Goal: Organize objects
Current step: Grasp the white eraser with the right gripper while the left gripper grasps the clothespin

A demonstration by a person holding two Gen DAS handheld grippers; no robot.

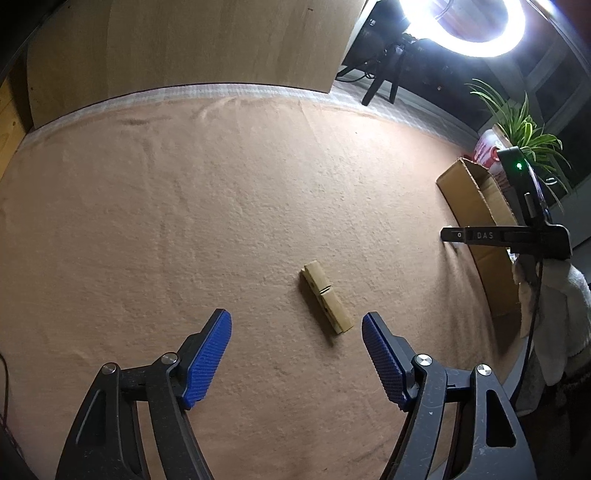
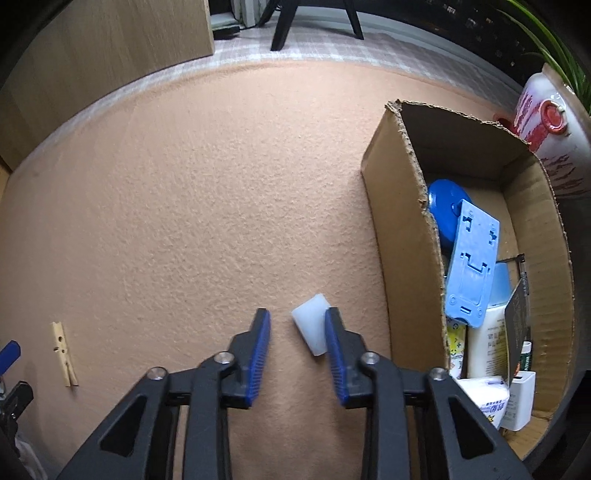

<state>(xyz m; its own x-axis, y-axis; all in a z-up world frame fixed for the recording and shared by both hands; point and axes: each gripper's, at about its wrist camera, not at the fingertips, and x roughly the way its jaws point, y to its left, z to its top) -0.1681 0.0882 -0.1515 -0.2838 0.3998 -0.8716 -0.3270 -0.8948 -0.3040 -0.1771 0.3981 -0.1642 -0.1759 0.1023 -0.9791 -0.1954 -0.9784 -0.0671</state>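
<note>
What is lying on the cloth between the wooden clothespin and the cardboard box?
In the right wrist view, a small white block lies there, between the clothespin and the box, with the right gripper over it. Otherwise the cloth is bare.

Peach cloth point(image 1: 184, 221), pale wood clothespin point(image 1: 327, 297), white block point(image 2: 311, 328), brown cardboard box point(image 2: 402, 236) lower right, ribbed blue pads point(image 2: 258, 354).

We see dim, warm pictures lit by a glaring ring light point(image 1: 467, 26) at top right, with fisheye bending and dark corners.
</note>
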